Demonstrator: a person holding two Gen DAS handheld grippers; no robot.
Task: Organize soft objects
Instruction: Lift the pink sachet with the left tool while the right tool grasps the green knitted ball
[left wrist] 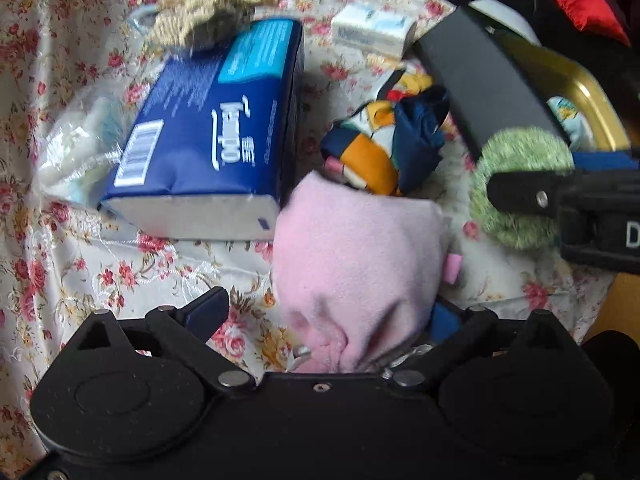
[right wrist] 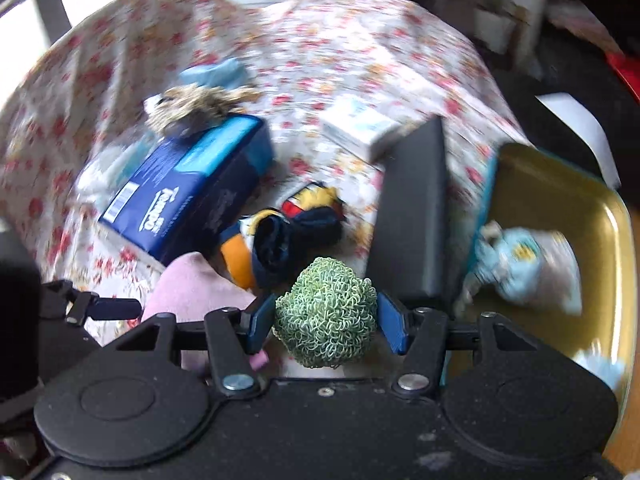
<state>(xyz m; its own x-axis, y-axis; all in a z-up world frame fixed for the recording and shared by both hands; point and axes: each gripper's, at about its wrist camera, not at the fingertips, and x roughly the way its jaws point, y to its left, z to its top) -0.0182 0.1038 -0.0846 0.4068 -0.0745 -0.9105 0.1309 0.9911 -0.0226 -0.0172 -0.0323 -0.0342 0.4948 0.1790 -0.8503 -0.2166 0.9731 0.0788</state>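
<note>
Green looped scrubber ball (right wrist: 326, 314) sits pinched in the right tongs (right wrist: 325, 326) beside the gold tray (right wrist: 560, 184); left tongs (left wrist: 320, 316) gape around the pink cloth (left wrist: 352, 256), ungripped. Springy loops could slip free.

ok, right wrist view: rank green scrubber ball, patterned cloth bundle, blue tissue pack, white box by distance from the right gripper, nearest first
1. green scrubber ball: between the right gripper's fingers.
2. patterned cloth bundle: just beyond, slightly left.
3. blue tissue pack: farther left.
4. white box: farthest, top centre.

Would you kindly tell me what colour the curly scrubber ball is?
Pale green scrubber ball, clearest in the right wrist view.
</note>
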